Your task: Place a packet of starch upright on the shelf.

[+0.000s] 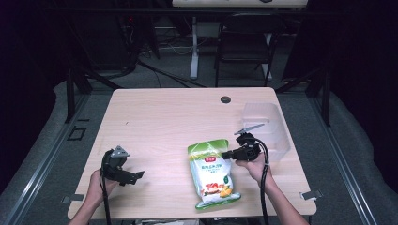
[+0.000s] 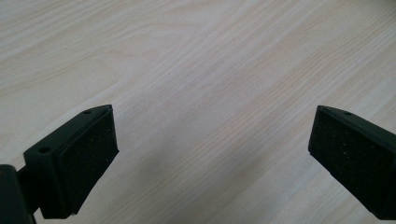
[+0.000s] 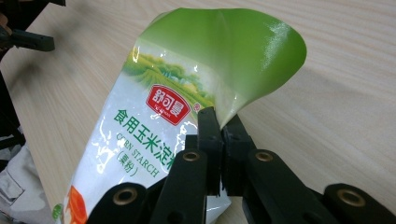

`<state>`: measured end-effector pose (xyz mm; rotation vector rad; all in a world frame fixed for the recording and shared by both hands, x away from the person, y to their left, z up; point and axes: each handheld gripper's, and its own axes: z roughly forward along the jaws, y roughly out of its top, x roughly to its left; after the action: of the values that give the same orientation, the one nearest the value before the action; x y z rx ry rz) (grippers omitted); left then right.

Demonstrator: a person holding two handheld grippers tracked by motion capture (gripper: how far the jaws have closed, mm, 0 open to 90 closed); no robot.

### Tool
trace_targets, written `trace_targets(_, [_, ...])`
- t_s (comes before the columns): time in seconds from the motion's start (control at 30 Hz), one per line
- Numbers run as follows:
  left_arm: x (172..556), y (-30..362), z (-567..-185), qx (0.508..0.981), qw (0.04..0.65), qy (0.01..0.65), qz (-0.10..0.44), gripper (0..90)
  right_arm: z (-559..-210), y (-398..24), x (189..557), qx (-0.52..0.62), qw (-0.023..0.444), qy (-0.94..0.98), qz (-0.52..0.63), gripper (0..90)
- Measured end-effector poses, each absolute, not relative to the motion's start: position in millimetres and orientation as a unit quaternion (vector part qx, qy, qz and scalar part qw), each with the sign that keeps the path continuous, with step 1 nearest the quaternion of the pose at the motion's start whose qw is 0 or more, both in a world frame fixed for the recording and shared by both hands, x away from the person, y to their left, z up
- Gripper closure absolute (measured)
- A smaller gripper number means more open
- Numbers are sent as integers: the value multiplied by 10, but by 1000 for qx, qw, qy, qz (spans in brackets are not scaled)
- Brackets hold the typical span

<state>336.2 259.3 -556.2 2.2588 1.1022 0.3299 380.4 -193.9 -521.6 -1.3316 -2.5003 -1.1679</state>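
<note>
Right gripper (image 3: 219, 128) jaws pinching the corn starch bag (image 3: 154, 135) by its side edge, bag just ahead of them. Left gripper (image 2: 210, 154) jaws spread over bare bench (image 2: 210, 56). Best lifting slowly so the thin film doesn't slip.

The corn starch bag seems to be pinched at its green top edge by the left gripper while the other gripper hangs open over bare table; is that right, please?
Not quite: the right gripper pinches the corn starch bag at its green top edge, as the right gripper view shows. The left gripper is the open one, over bare table.
</note>
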Motion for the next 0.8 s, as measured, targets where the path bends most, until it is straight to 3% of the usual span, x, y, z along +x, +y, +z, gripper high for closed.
trace_targets(0.8, [3359, 2588, -5563, 850, 300, 414, 125, 12, -4808, -2110, 3618, -422, -15, -805, -417, 899])
